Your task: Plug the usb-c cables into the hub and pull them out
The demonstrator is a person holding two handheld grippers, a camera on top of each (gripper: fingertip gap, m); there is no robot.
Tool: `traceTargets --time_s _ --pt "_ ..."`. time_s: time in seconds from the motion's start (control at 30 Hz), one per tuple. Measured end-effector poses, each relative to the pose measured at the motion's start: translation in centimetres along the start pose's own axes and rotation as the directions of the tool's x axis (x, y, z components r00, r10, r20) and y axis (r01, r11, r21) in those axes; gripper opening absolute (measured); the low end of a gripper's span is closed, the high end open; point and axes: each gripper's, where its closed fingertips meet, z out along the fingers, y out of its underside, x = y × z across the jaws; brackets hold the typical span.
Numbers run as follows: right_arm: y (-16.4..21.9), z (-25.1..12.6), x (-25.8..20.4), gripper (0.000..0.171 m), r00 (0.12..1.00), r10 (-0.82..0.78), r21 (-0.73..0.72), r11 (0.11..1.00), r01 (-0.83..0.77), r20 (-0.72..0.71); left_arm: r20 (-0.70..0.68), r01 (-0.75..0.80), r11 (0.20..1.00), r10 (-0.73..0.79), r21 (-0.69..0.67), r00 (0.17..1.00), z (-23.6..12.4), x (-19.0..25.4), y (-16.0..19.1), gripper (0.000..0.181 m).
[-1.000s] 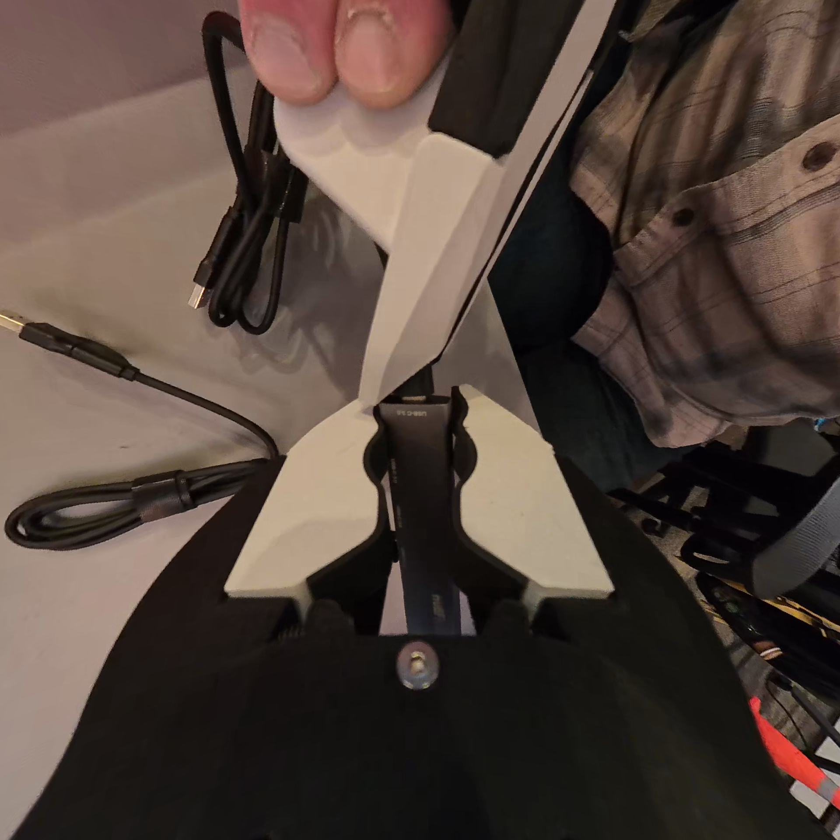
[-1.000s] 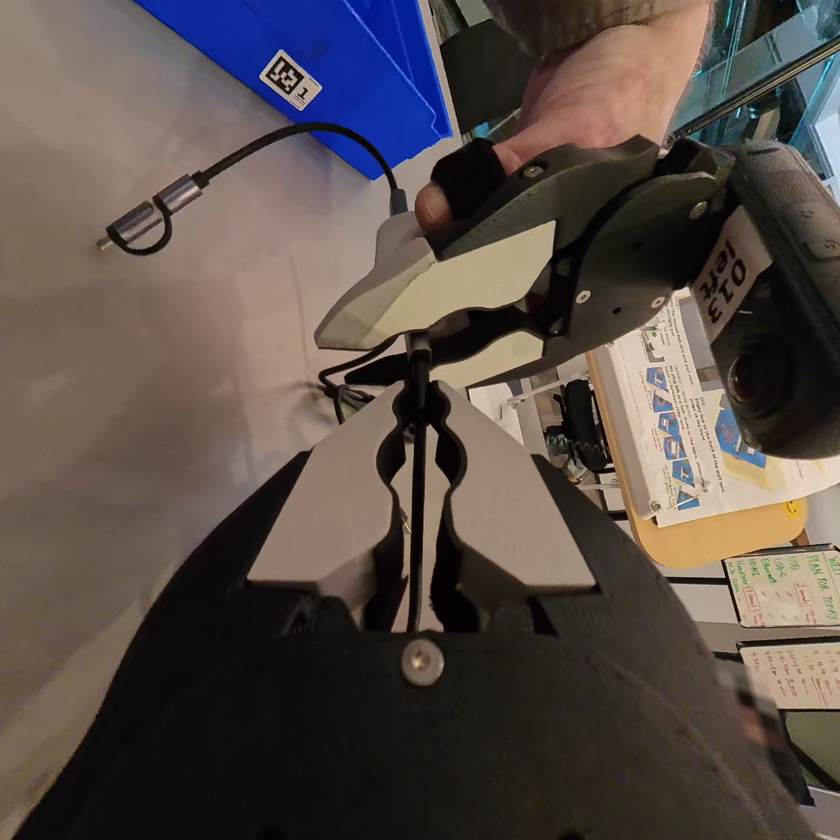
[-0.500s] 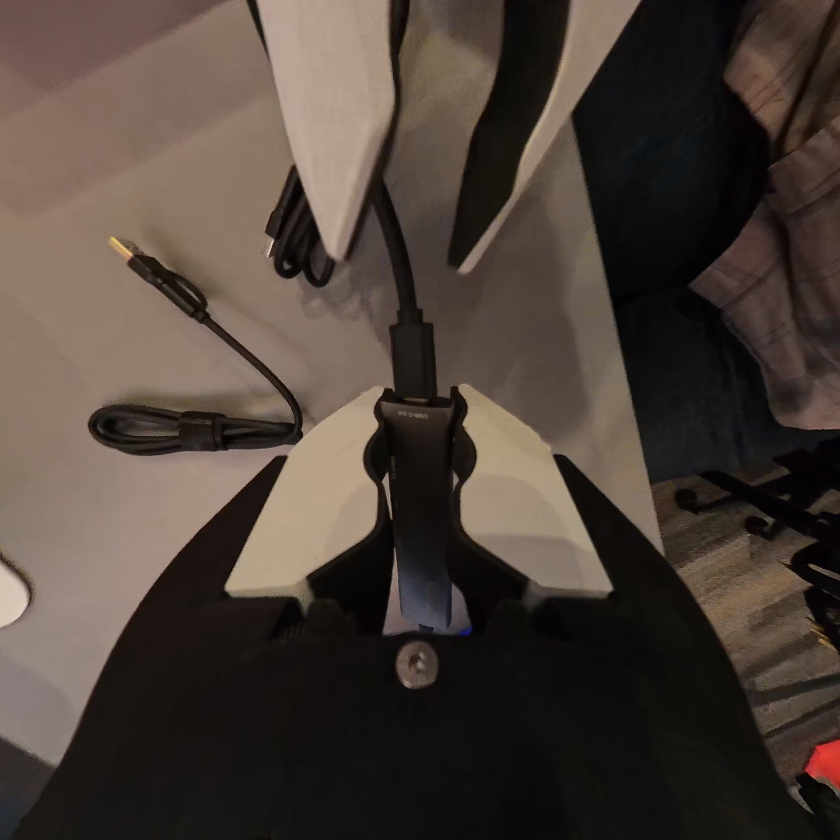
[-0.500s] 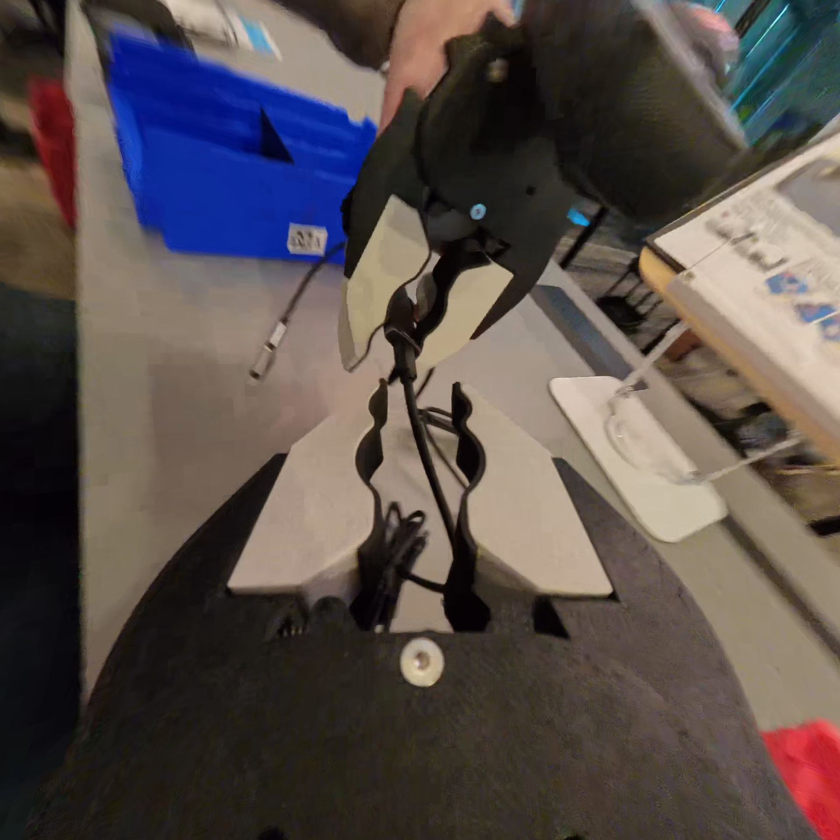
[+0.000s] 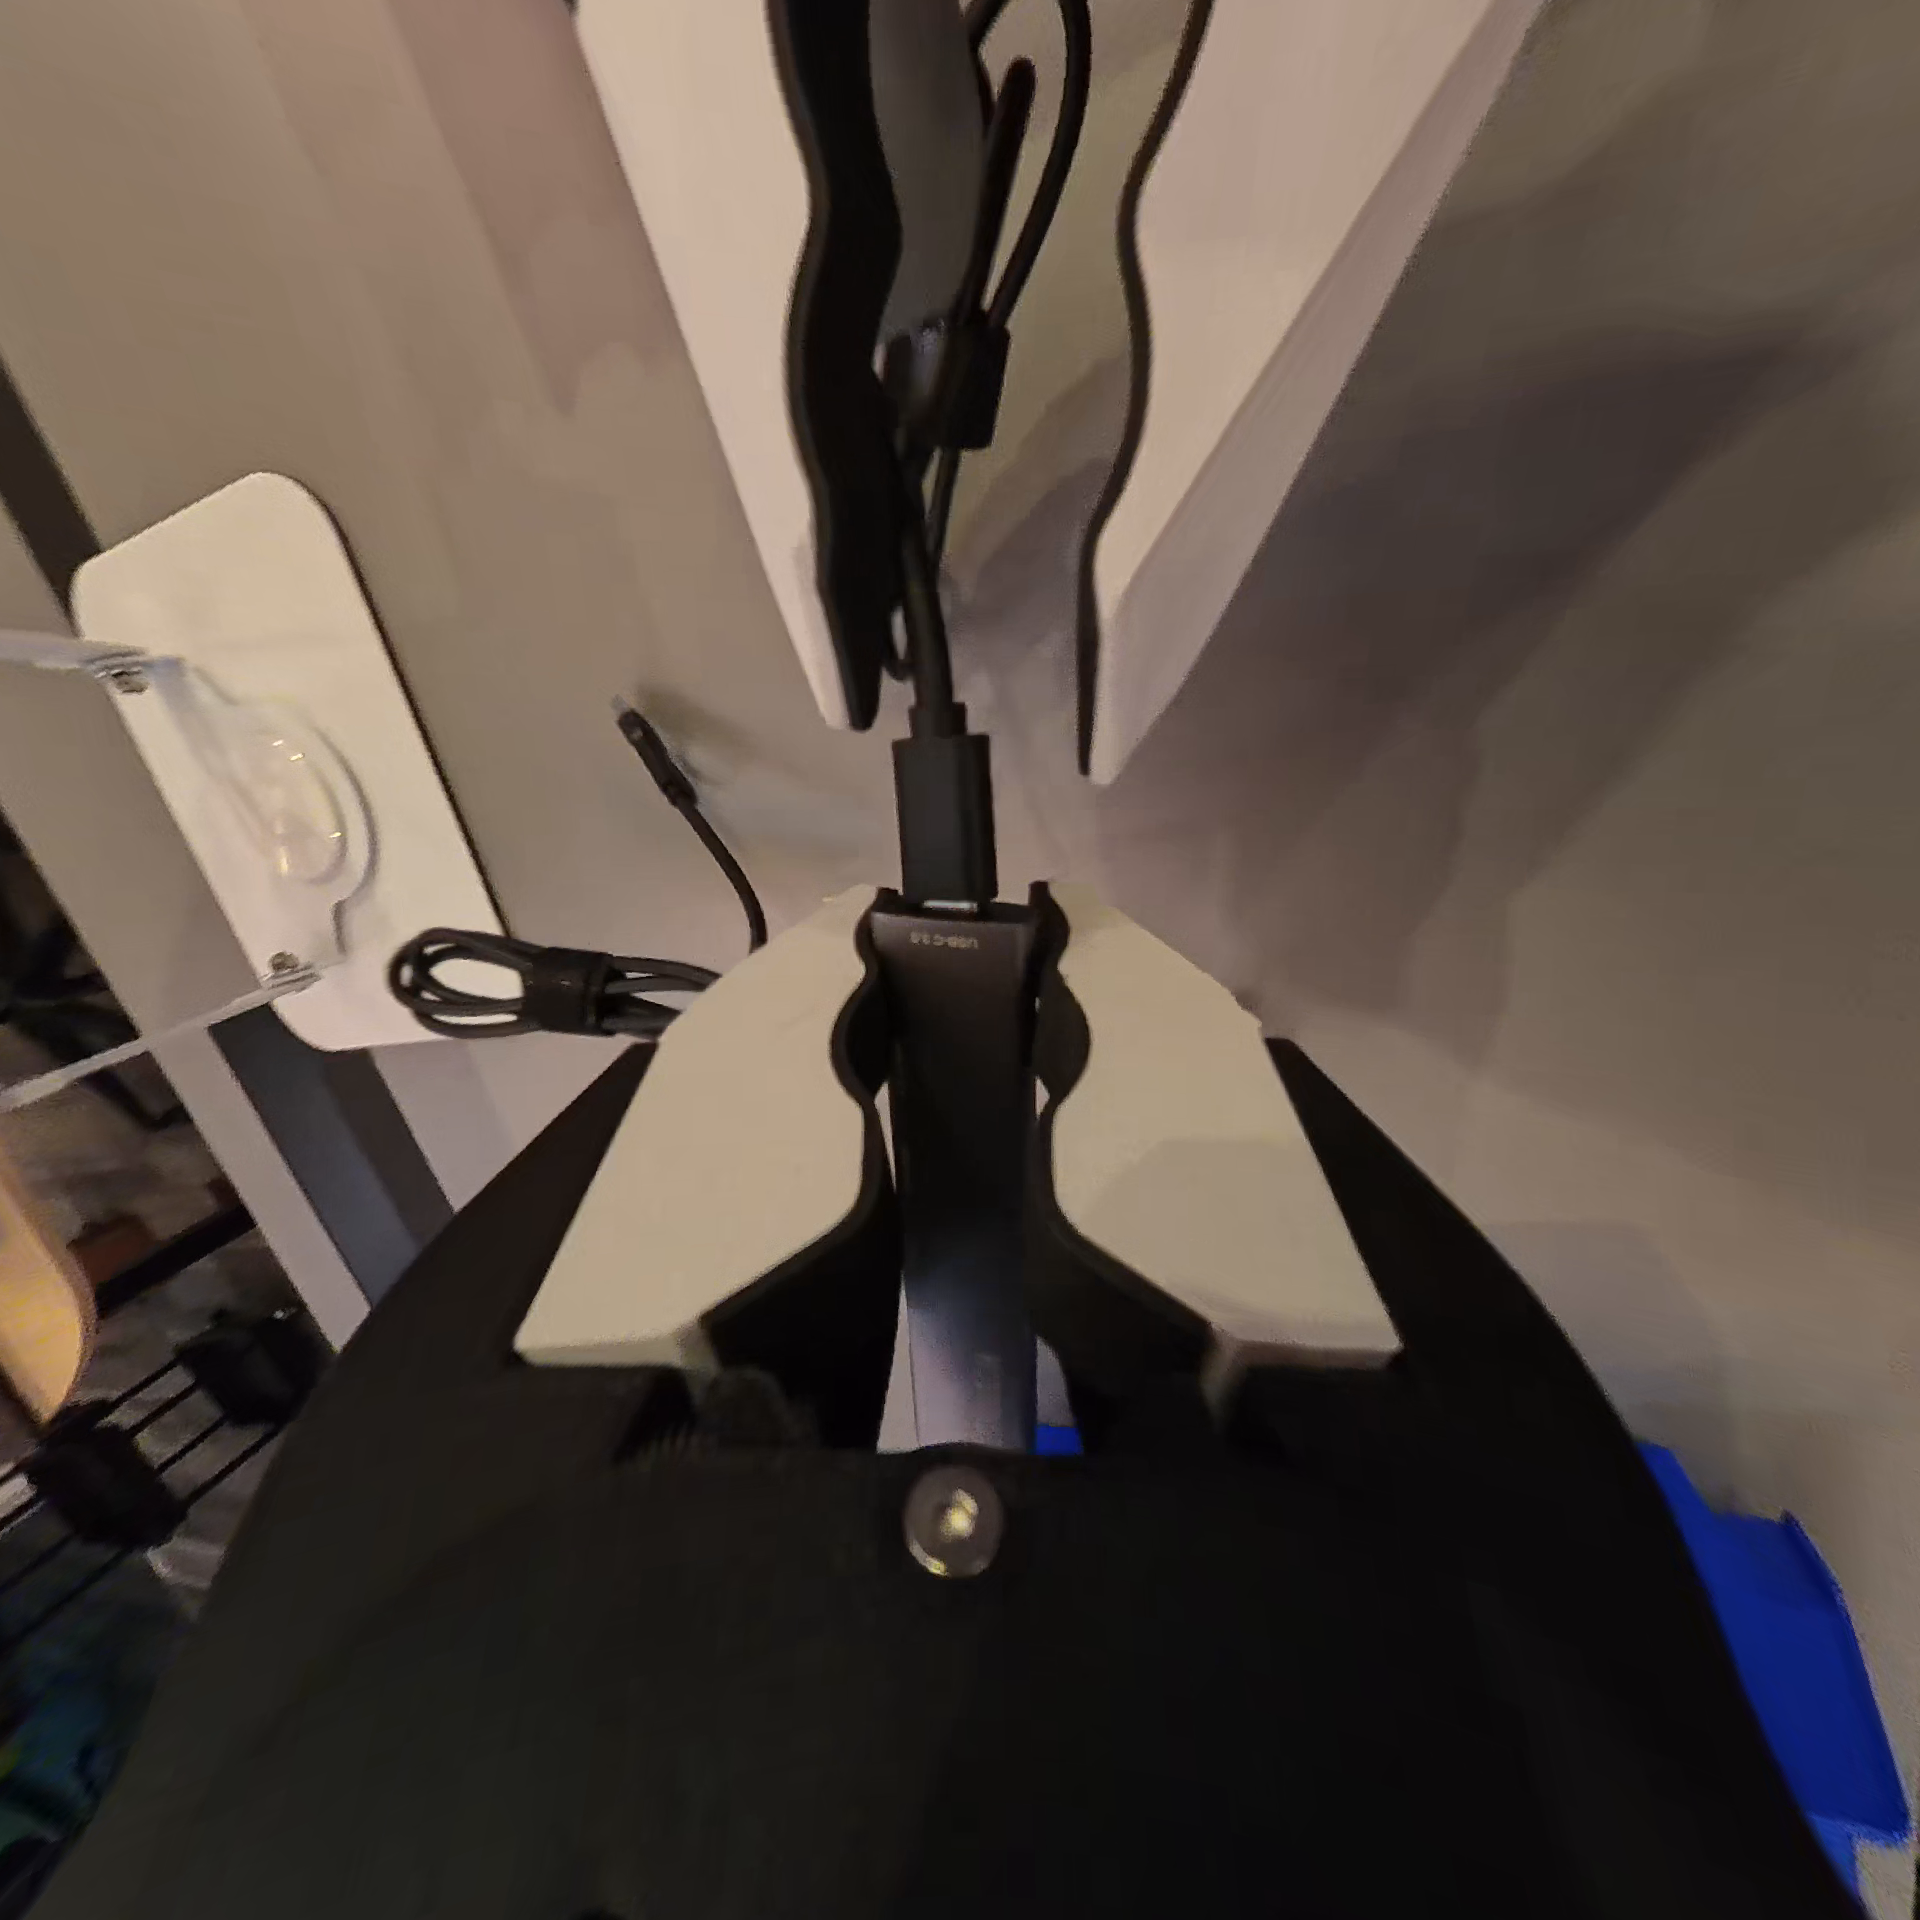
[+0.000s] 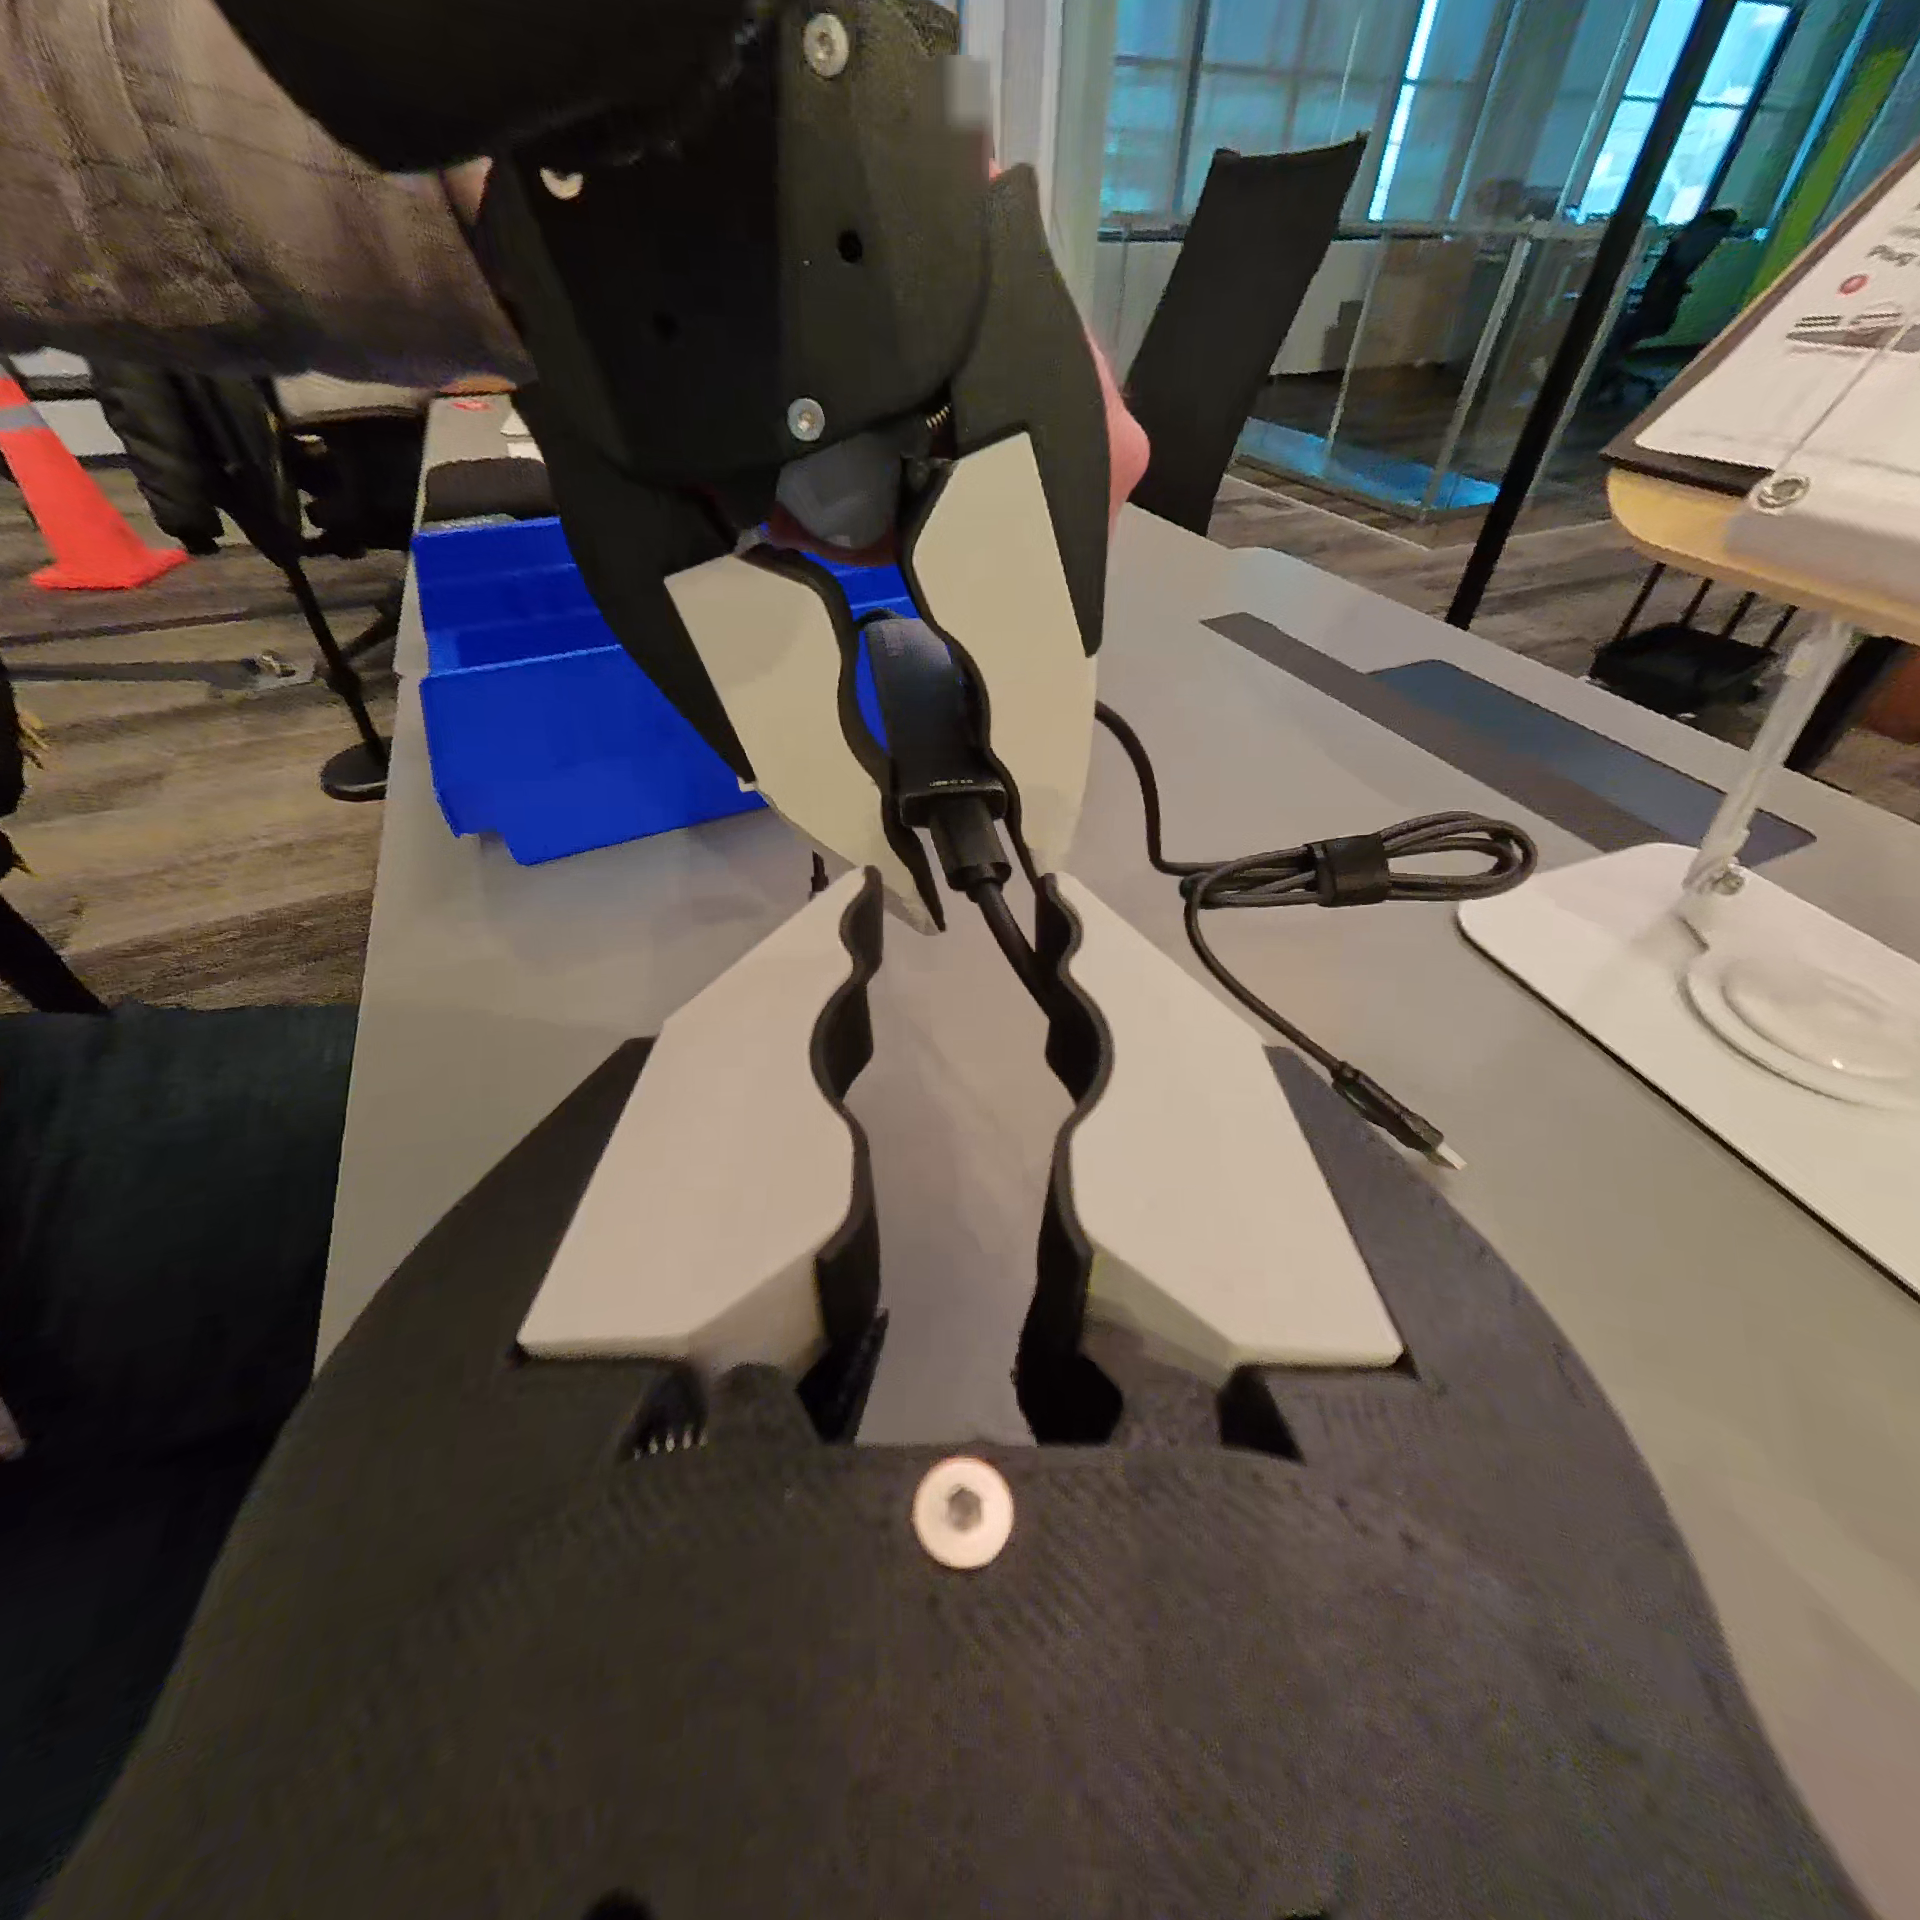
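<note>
Pretty tight in the middle here: the left tongs (image 6: 971, 831) are clamped on the hub (image 6: 932, 727) right at the tips of the right tongs (image 6: 961, 894), whose jaws stand apart with the plugged-in usb-c cable (image 6: 1013, 945) running through the gap against one finger. The grey tabletop (image 6: 582, 935) is bare on the near left. Farther back a blue bin (image 6: 551, 707) blocks that side. On the right a bundled black cable (image 6: 1351, 862) lies loose beside a white stand base (image 6: 1579, 966), so passing low there means snagging.
</note>
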Motion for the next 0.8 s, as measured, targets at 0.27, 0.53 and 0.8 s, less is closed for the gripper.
traceTargets --time_s 0.27,0.53,0.8 --pt "-1.3 -1.2 1.7 0.056 0.951 -0.293 -0.160 0.948 0.276 -0.096 0.172 -0.030 0.999 0.034 -0.026 0.985 -0.3 -0.2 0.9 0.023" --pt "1.7 1.7 -0.4 0.058 0.964 -0.162 -0.262 0.941 0.215 0.211 0.339 -0.134 0.991 0.134 -0.023 0.931 -1.0 -1.0 -0.3 0.023" --pt "1.2 2.5 -2.2 0.020 0.968 -0.220 0.009 0.975 0.220 0.119 0.227 -0.055 0.993 0.030 0.104 0.973 -0.6 0.3 -0.4 0.023"
